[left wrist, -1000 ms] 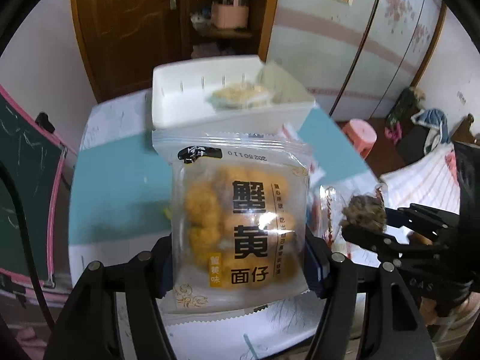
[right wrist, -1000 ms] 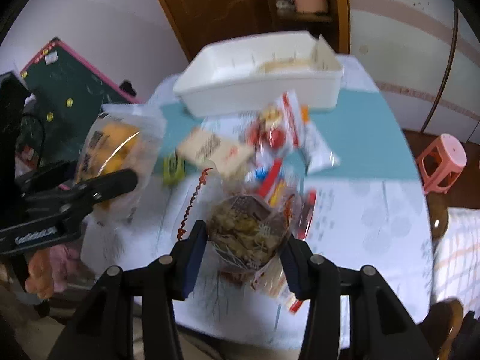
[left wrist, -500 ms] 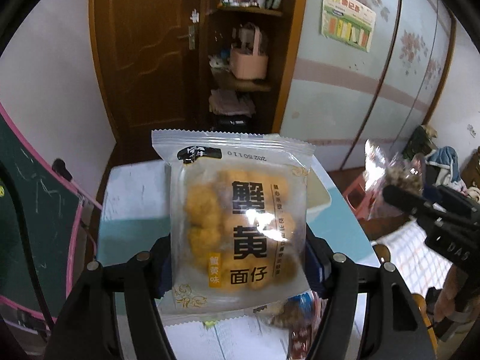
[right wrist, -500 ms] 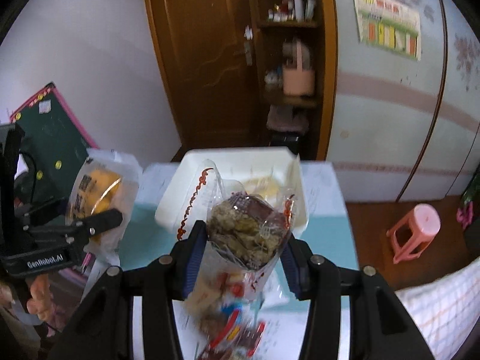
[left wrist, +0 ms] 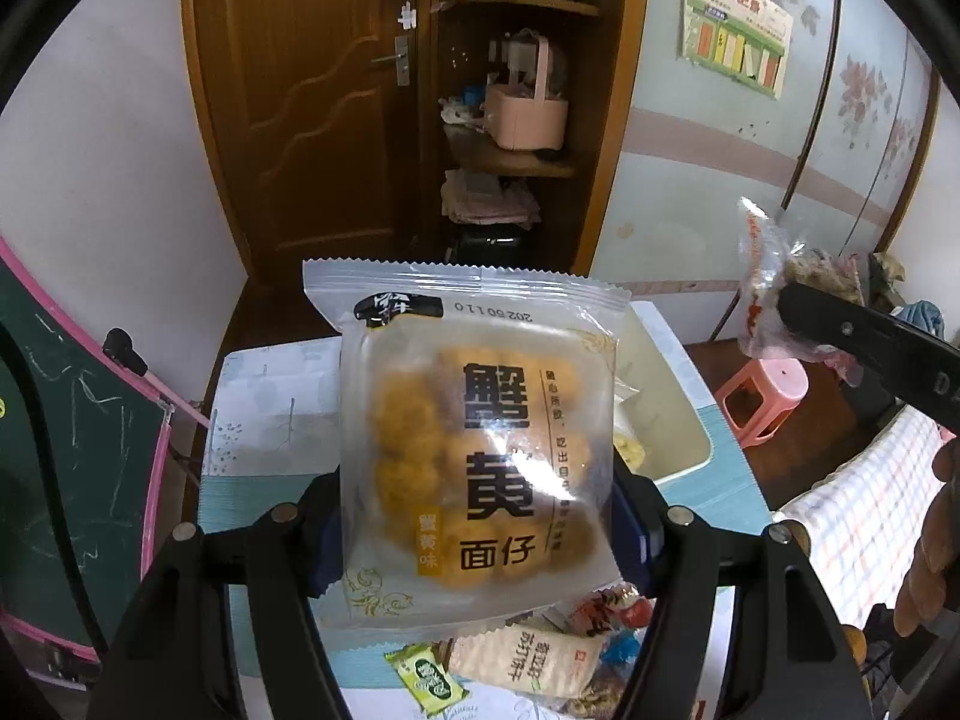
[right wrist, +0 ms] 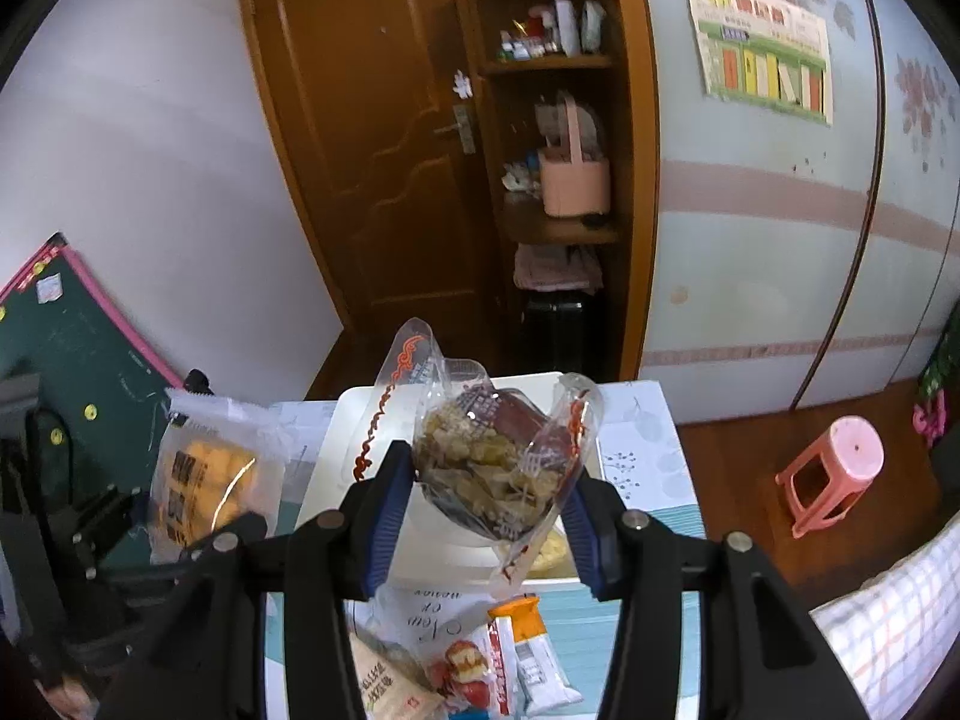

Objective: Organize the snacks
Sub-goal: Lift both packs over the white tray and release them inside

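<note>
Both packets have risen above the white bin (right wrist: 456, 546) (one snack inside), each clamped in its hand-held gripper (left wrist: 477, 531).

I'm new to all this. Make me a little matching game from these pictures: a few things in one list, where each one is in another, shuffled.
Things:
1. yellow snack packet
2. clear bag of brown snack
3. white bin
4. pink stool

Places:
A. on the floor beside the table
B. on the table, beyond both tools
C. clamped in the right tool
D. clamped in the left tool

Pairs: 1-D, 2-C, 3-B, 4-A
</note>
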{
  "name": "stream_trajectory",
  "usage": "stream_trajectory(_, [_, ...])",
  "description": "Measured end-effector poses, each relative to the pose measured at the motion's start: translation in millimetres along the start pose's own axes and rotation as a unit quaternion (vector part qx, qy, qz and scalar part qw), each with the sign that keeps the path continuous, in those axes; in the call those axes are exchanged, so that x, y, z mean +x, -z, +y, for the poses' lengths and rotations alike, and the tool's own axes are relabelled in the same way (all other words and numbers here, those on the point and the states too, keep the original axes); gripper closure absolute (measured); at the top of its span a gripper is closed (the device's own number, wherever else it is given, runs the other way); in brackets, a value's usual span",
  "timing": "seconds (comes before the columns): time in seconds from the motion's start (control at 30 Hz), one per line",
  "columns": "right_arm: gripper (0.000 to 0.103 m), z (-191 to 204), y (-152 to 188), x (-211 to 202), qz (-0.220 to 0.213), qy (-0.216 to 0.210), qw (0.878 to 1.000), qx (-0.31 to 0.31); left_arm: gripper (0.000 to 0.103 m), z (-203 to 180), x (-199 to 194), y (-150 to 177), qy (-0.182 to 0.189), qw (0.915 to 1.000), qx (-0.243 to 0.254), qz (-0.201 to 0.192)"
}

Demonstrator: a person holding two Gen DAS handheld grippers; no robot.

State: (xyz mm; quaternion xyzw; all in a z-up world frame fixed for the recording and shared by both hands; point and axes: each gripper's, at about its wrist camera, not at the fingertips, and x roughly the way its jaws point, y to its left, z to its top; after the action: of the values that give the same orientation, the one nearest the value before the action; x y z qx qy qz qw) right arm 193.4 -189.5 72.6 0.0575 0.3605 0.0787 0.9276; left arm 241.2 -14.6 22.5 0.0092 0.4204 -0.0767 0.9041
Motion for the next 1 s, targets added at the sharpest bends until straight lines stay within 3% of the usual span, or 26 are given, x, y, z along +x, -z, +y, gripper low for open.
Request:
stream_trajectory(0.47, [0.055,-0.6,0.4,74.7,0.056,0.013,0.998,0.015,0.032,9.6,70.9,-6.8,-0.025,0.999,-0.016,0.033])
stream_trajectory(0.67, [0.054,4.8,3.4,99.6,0.073,0.027,0.997,0.002,0.007,22.4,84.9,-9.2,-0.021,0.9983,-0.048,0.027])
stream_trajectory(0.87, [0.028,7.1,7.8,102.9,0.065,0.027,0.998,0.004,0.006,32.1,85.6,-5.9,-0.014,0.9975,-0.062,0.033])
stream_trajectory(1.0, [0.026,7.7,12.2,100.4,0.071,0.024,0.997,0.004,0.006,33.4,80.7,-3.8,-0.012,0.9976,-0.061,0.031])
